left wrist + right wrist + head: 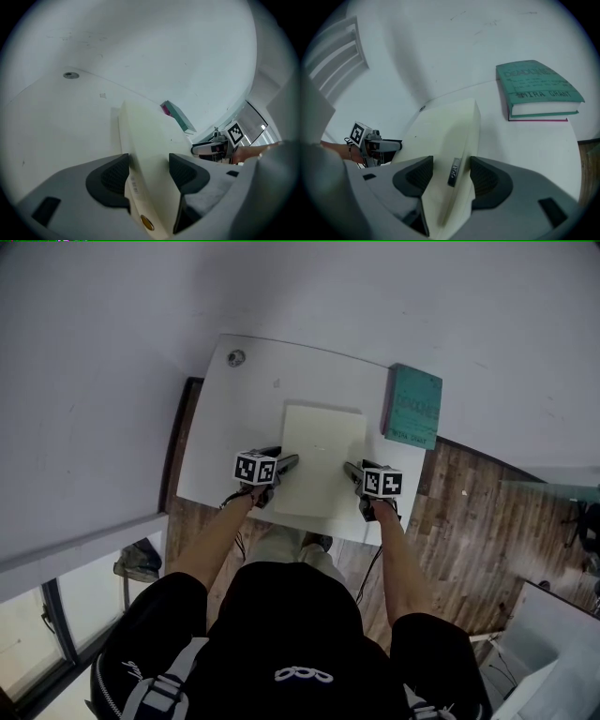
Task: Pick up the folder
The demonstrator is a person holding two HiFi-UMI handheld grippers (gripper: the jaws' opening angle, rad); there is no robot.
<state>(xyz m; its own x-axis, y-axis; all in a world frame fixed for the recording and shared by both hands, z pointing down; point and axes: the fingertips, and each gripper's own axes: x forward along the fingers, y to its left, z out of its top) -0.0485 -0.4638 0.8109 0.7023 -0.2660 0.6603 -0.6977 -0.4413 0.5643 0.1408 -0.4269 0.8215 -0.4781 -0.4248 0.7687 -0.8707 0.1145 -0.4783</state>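
Concerns a pale cream, flat card folder (322,460), lying at the middle of the white rectangular desk (234,418), towards its near edge. Gripped at the left edge by the left hand-held gripper (149,171) and at the right edge by the right hand-held gripper (450,174), with jaws pressed onto the card on both sides. Cannot tell whether lifted clear of the desk yet.

Judged step in hand: the lift. Recommend raising both sides together and level, keeping the pull between the two grips even so as not to bow or crease the card, and keeping enough bite to prevent slipping. Recommend staying clear of the teal hardcover book (539,86) at the desk's far right corner.

Appears closed; shows nothing of any contents.
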